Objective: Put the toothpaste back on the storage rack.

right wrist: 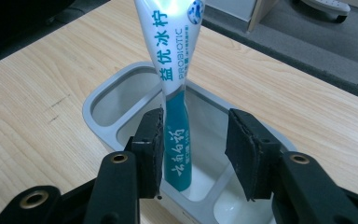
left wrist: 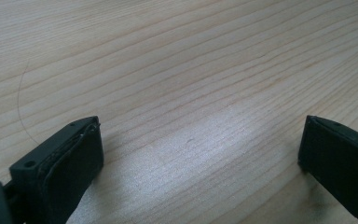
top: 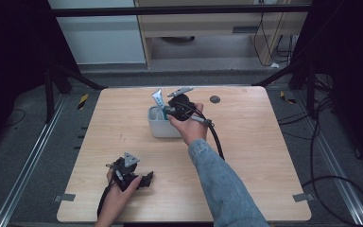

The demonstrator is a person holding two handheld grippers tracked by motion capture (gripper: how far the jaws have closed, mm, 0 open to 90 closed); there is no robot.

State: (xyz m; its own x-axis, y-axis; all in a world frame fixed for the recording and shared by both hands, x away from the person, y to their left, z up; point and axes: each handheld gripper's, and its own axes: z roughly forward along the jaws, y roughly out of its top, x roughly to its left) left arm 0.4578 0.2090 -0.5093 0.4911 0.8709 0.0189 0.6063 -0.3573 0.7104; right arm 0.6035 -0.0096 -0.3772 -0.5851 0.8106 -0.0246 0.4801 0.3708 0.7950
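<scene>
A white and teal toothpaste tube (top: 157, 98) (right wrist: 175, 70) stands upright, cap end down, in a grey-white divided holder (top: 163, 128) (right wrist: 93, 105) on the wooden table. My right gripper (top: 169, 110) (right wrist: 193, 128) is open with its jaws on either side of the tube; one pad (right wrist: 150, 140) is close against the tube and the other stands apart. My left gripper (top: 146, 179) (left wrist: 200, 135) rests low over bare table near the front left, open with nothing between its jaws.
A small dark round disc (top: 214, 99) sits in the table top at the back right of the holder. The right gripper's cable (top: 216, 142) trails over the table beside the denim sleeve. Metal rails and cables lie on the floor around the table.
</scene>
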